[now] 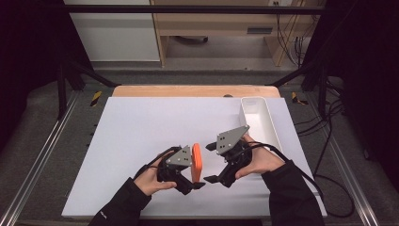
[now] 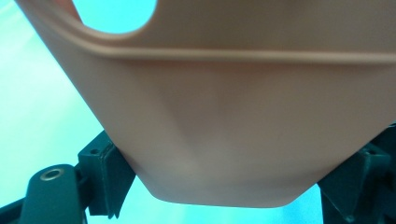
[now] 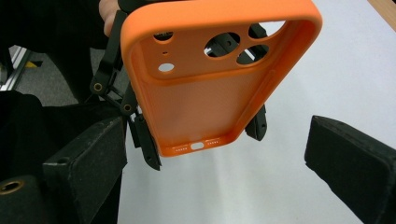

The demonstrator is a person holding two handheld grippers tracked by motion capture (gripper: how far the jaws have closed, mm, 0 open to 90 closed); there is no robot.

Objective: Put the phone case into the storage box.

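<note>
An orange phone case (image 1: 196, 162) stands on edge above the white mat, and my left gripper (image 1: 194, 175) is shut on it across its width. In the left gripper view the case's smooth back (image 2: 233, 116) rises between the black pads (image 2: 108, 173). My right gripper (image 1: 210, 163) faces the case from the right with its jaws wide apart. In the right gripper view the case's hollow inside (image 3: 210, 93), with camera cutouts at the top, hangs just ahead of my right gripper (image 3: 219, 163). The right pads (image 3: 88, 158) do not touch it.
A white rectangular tray (image 1: 258, 120) lies at the mat's far right and looks empty. The white mat (image 1: 141, 127) covers the table, with a wooden edge (image 1: 188, 90) behind it. Cables trail off to the right of the right forearm.
</note>
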